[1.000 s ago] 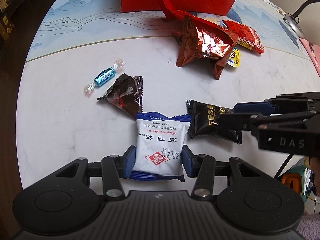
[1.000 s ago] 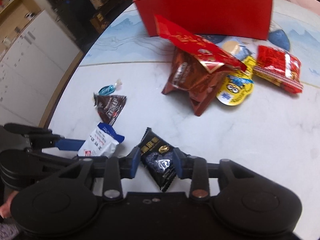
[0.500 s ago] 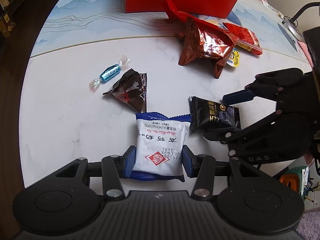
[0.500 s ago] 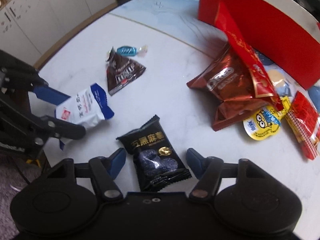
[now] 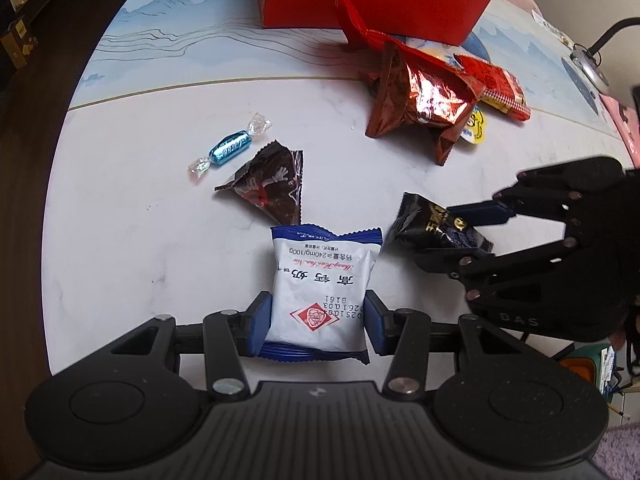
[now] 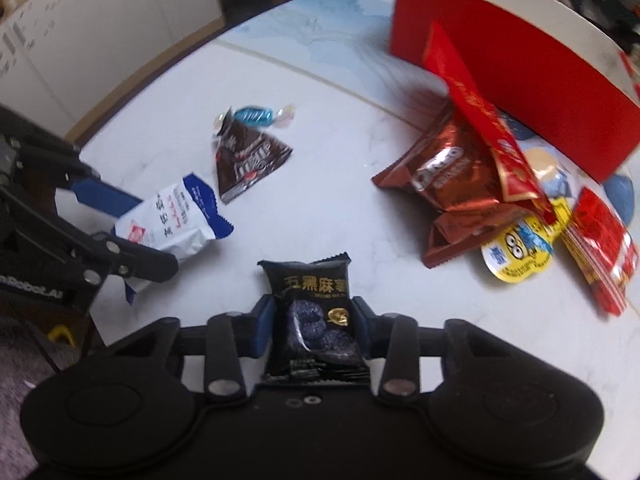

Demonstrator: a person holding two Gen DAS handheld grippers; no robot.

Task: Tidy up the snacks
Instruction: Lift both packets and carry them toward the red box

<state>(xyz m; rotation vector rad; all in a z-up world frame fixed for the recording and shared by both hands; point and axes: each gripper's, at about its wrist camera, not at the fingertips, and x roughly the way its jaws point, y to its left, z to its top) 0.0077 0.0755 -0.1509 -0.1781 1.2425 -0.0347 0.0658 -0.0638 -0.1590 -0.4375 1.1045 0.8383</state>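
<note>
- The white-and-blue packet (image 5: 320, 292) sits between the left gripper (image 5: 316, 322) jaws, which pinch its near end over the near edge of the bench (image 5: 132, 208)
- The black packet (image 6: 314, 320) is pinched likewise in the right gripper (image 6: 314, 330)
- Risk: slick, puffy wrappers may slide out during the carry to the far red box (image 5: 372, 0)
- Risk: the two grippers sit close and could knock together
</note>
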